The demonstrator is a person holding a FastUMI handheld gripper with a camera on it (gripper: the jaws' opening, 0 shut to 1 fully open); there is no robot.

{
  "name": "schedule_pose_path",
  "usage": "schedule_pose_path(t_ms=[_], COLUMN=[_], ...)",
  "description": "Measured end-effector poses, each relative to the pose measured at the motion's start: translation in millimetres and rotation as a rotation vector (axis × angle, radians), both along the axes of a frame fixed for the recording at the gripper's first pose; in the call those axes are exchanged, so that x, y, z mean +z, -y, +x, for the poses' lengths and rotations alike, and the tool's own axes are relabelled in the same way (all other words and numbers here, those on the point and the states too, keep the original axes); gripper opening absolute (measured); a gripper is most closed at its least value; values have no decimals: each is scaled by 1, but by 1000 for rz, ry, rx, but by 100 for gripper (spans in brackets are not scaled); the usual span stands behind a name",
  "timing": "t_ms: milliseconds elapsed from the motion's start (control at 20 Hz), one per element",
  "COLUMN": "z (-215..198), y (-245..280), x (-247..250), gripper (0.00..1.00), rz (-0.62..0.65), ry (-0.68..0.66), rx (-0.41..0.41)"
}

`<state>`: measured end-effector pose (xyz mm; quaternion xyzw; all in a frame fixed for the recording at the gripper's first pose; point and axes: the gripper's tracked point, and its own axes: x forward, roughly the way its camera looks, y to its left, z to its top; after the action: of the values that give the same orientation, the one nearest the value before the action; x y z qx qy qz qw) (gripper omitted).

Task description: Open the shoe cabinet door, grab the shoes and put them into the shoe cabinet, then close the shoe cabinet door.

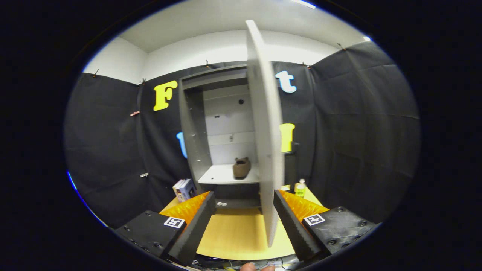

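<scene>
A small box (184, 189) stands near the counter's (237, 235) back left corner, and a bottle (300, 188) near its back right corner. The shoe cabinet (211, 128) stands at the counter's far edge, its door (265, 131) swung out edge-on toward the tool (244, 220), close by the right finger. A brown shoe (241, 167) rests on the cabinet's shelf (222, 175). The tool's fingers are spread wide, holding nothing.

The shoe cabinet (196, 128) is pale grey, and its open door (265, 124) has the same grey. A brown shoe (241, 167) lies on the light shelf (218, 175), above a table (241, 233) of yellow wood colour. The bottle (300, 188) has a yellow-green label.
</scene>
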<state>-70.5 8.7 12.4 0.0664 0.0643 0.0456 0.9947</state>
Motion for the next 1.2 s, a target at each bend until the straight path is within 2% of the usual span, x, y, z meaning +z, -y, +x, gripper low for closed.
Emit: schedule_pose_path(t_ms=[100,350,500,700,1000,1200], z=[6,45,74,104,100,93], y=[37,103,122,116,97,57], x=[-1,-11,-11,-13,-6,-5], gripper=[98,98,98,98,98,98], rz=[2,-27,4,20,-4,3], ry=[4,0,-15,-24,-29,-34], rx=[-66,-161,-178,-142,-137,-114])
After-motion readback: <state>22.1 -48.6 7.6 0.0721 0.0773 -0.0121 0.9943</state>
